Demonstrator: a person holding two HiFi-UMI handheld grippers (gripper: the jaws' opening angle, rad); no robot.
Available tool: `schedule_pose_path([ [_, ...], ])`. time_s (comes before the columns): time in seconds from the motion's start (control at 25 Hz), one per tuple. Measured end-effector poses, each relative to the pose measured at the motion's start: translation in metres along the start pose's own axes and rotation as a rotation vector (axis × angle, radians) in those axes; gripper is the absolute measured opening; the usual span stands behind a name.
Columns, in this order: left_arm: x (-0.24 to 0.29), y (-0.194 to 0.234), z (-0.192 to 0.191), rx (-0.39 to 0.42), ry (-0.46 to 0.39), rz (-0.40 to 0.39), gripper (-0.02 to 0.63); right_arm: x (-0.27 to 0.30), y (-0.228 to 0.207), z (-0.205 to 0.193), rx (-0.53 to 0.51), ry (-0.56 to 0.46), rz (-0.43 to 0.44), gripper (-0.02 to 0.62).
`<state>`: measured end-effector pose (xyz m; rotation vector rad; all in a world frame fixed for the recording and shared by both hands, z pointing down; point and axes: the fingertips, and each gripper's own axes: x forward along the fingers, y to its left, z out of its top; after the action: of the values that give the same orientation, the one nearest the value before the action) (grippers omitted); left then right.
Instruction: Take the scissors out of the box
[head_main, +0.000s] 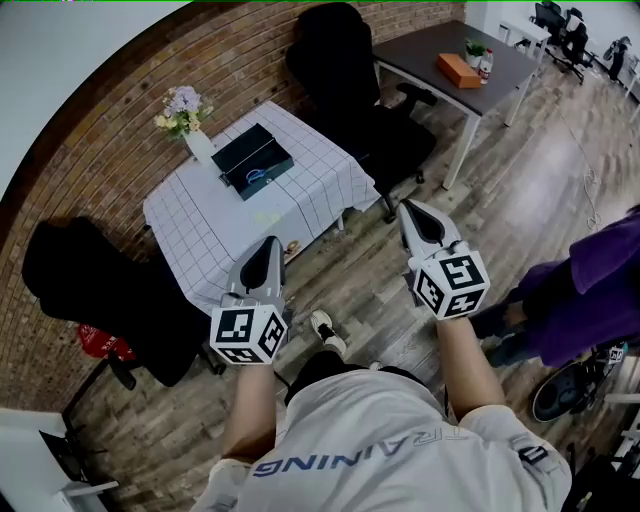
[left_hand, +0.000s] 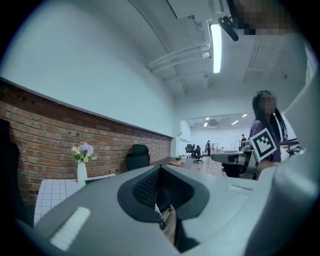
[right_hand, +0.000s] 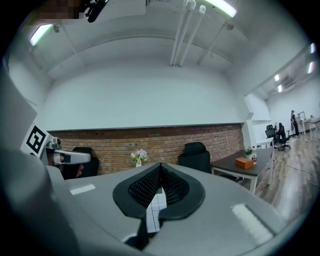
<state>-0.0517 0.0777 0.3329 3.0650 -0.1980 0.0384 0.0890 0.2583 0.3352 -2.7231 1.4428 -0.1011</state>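
A dark open box (head_main: 252, 158) lies on the small table with the white checked cloth (head_main: 200, 225), and blue-handled scissors (head_main: 257, 178) show inside it. My left gripper (head_main: 270, 245) hangs in the air short of the table's near edge, jaws shut, nothing between them. Further right, over the wooden floor, my right gripper (head_main: 408, 210) is also shut and empty. In the left gripper view the jaws (left_hand: 159, 169) meet at their tips; in the right gripper view the jaws (right_hand: 160, 166) meet too, with the checked cloth seen past them.
A white vase of flowers (head_main: 186, 118) stands at the table's far left corner. Black office chairs (head_main: 350, 90) (head_main: 100, 295) stand behind and left of the table. A grey desk (head_main: 455, 55) holds an orange box. A person in purple (head_main: 590, 290) sits at the right.
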Motion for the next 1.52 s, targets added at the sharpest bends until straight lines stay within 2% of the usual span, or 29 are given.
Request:
schedule_pose_path([
  [0.32,0.063,0.027,-0.004,-0.025,-0.002,-0.023,0.003,0.049,-0.025,-0.006,-0.038,0.064,-0.004,0.015],
  [0.6,0.128,0.069,-0.006,-0.028,0.014,-0.038,0.004,0.122,-0.048,-0.001,-0.057,0.089,-0.028,0.015],
  [0.8,0.162,0.128,-0.006,-0.062,0.021,-0.003,0.003,0.19,-0.043,-0.005,-0.058,0.117,-0.007,0.015],
  [1.12,0.197,0.223,-0.011,-0.082,0.046,0.058,0.003,0.293,-0.009,-0.011,-0.089,0.159,0.053,0.015],
  [1.52,0.22,0.285,-0.018,-0.09,0.066,0.165,0.003,0.385,0.011,-0.028,-0.086,0.192,0.187,0.015],
])
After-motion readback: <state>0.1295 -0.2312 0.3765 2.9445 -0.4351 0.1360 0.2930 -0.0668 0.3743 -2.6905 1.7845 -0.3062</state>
